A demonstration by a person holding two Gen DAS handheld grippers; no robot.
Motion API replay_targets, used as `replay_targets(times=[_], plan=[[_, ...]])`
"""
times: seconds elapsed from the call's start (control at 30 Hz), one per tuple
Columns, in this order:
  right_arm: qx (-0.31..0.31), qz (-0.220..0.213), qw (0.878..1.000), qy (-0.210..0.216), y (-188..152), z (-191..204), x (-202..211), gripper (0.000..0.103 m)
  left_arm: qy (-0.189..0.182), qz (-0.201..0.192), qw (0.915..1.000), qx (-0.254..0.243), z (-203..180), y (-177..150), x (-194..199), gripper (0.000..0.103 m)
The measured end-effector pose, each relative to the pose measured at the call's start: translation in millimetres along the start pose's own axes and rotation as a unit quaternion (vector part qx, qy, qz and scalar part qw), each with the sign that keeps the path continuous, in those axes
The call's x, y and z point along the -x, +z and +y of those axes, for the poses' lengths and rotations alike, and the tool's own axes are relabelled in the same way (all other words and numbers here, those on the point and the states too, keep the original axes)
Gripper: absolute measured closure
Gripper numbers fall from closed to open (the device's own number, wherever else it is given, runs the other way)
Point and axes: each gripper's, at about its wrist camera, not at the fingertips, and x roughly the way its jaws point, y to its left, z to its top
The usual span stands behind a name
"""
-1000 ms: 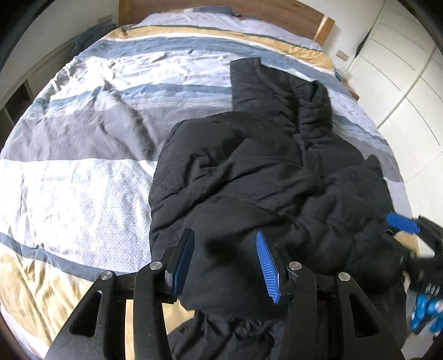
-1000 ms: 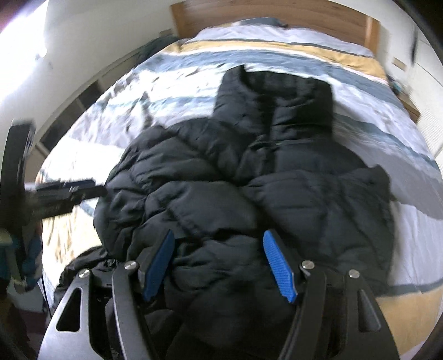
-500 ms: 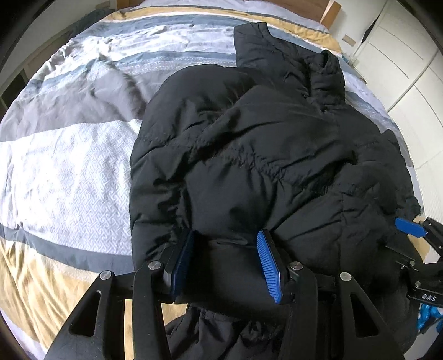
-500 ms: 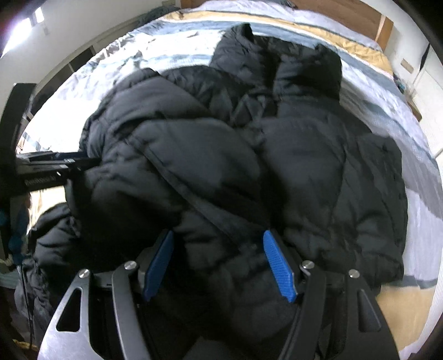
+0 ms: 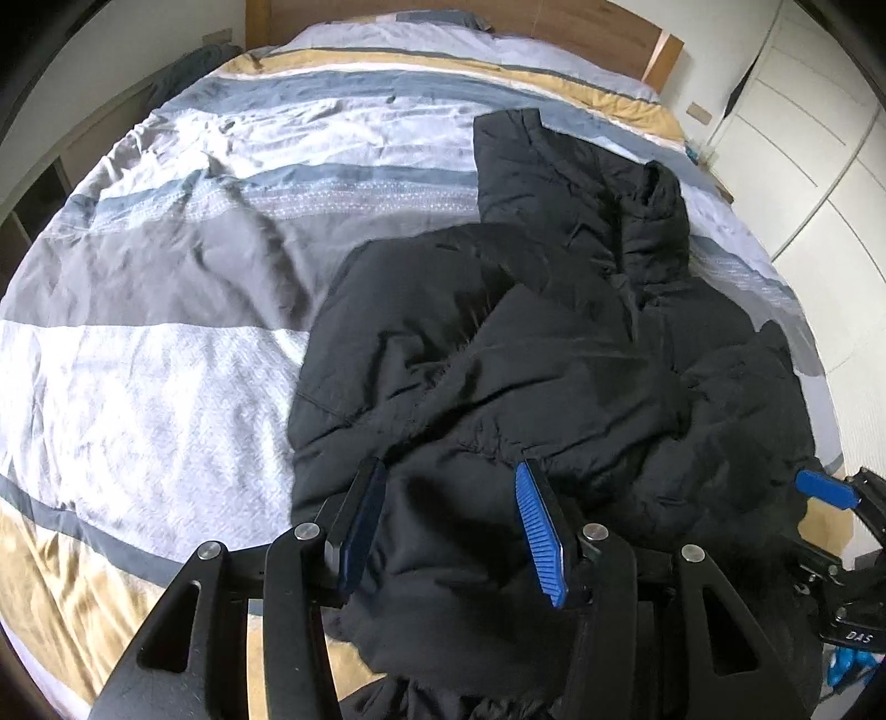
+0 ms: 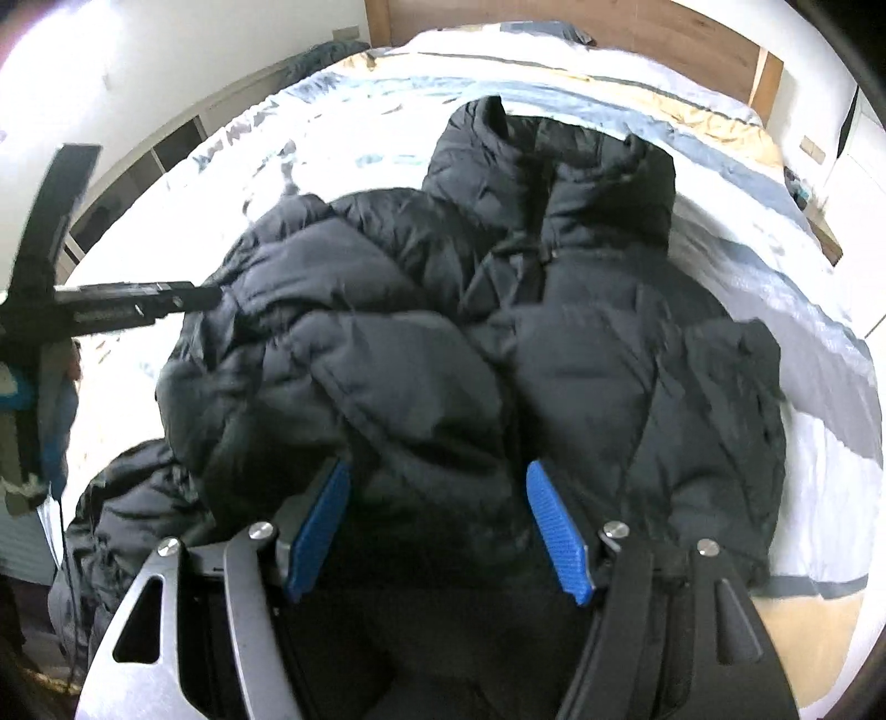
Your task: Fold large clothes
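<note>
Black puffer jacket point(image 5: 554, 343) lies rumpled on the striped bed point(image 5: 166, 343), its near hem bunched between the partway-parted blue pads of both the left tool point(image 5: 451, 526) and right tool point(image 6: 437, 531), each gripping padding, lower edge cut off.

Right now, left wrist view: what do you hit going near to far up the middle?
Left tool with jacket fabric between its fingers → black puffer jacket → its collar → striped duvet → pillow → wooden headboard.
</note>
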Motion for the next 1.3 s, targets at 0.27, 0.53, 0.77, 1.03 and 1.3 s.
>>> replay_targets(times=[0.27, 0.53, 0.77, 1.03, 1.3], plan=[[-0.002, 0.023, 1.000, -0.022, -1.7, -7.2, -35.2, 0.037, 0.015, 0.024, 0.9996, 0.002, -13.3, -28.0, -23.5, 0.050], [-0.021, 0.043, 0.999, -0.022, -27.8, -34.7, -34.9, 0.037, 0.049, 0.020, 0.9985, 0.012, -22.2, -51.3, -6.4, 0.047], [-0.033, 0.022, 0.999, -0.013, -18.8, -36.5, -12.4, 0.037, 0.057, 0.011, 0.9982, 0.016, -31.1, -51.0, 5.8, 0.047], [-0.031, 0.043, 0.998, -0.025, -17.2, -41.0, -31.7, 0.037, 0.070, 0.019, 0.9974, 0.001, -39.6, -52.4, 1.7, 0.047], [-0.027, 0.047, 0.998, -0.023, -25.7, -50.9, -27.5, 0.037, 0.099, 0.026, 0.9946, -0.011, -47.2, -50.2, 1.4, 0.040]])
